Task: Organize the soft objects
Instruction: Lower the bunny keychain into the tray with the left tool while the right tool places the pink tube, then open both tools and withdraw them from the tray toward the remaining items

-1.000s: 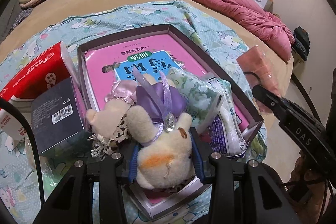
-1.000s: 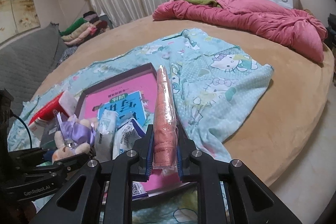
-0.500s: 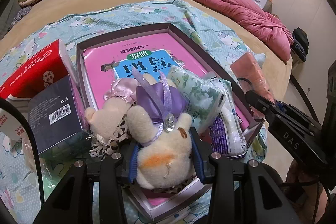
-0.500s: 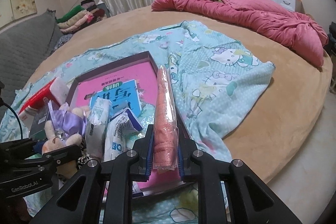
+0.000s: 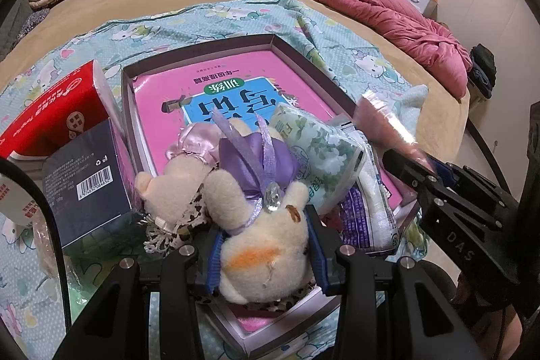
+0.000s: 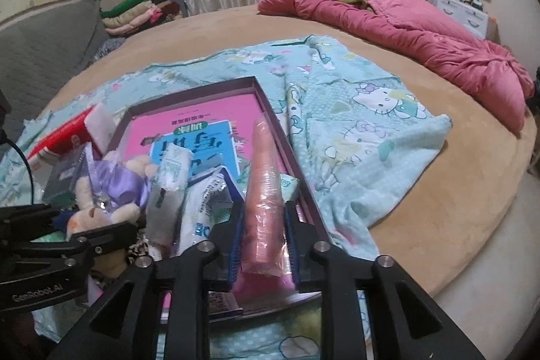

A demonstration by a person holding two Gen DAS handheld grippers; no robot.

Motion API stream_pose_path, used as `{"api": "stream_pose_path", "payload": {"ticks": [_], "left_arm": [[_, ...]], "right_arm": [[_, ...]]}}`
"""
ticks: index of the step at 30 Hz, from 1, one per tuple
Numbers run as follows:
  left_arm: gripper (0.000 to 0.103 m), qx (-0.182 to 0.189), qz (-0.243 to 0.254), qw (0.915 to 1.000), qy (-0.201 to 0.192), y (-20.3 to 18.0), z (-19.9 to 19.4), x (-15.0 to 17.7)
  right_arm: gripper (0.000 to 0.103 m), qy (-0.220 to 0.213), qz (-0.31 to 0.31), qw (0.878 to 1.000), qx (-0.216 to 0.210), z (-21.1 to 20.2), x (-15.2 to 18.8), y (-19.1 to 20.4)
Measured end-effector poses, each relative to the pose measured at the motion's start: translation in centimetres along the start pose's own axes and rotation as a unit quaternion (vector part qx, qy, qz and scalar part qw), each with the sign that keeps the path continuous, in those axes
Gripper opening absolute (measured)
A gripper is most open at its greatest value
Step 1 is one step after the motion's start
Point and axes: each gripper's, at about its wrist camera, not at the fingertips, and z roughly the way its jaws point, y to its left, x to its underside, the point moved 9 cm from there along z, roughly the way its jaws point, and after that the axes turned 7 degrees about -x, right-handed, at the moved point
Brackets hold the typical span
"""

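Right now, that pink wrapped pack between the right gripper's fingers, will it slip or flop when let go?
The pink pack looks soft inside glossy film, so probably slippery. The right gripper is opening around it; tall and narrow, it may topple into the tray.

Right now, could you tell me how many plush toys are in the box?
2: one cream plush toy between the left gripper jaws, another plush lying beside it. Others may be hidden underneath.

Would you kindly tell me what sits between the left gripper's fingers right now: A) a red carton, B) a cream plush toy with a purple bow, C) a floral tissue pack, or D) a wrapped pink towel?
B: the left gripper has its blue pads pressed against the cream plush toy, whose purple bow shows just above the fingers.
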Motion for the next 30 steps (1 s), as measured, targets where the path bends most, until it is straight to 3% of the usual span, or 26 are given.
{"api": "stream_pose_path", "payload": {"ticks": [13, 17, 22, 30], "left_arm": [[0.043, 0.002, 0.003, 1.0000, 0.002, -0.1, -0.1, 0.1], [0.043, 0.011, 0.002, 0.9999, 0.003, -0.3, -0.2, 0.1], [0.044, 0.034, -0.018, 0.9993, 0.005, -0.2, -0.5, 0.0], [0.051, 0.029, -0.013, 0.9995, -0.005, -0.3, -1.2, -0.2]], "right_arm": [[0.034, -0.007, 0.020, 0.999, -0.024, -0.1, -0.2, 0.4], [0.045, -0.014, 0.033, 0.999, -0.025, -0.4, -0.3, 0.2], [0.047, -0.018, 0.040, 0.999, -0.027, -0.7, -0.4, 0.0], [0.052, -0.027, 0.053, 0.998, -0.034, -1.3, -0.6, -0.2]]}}
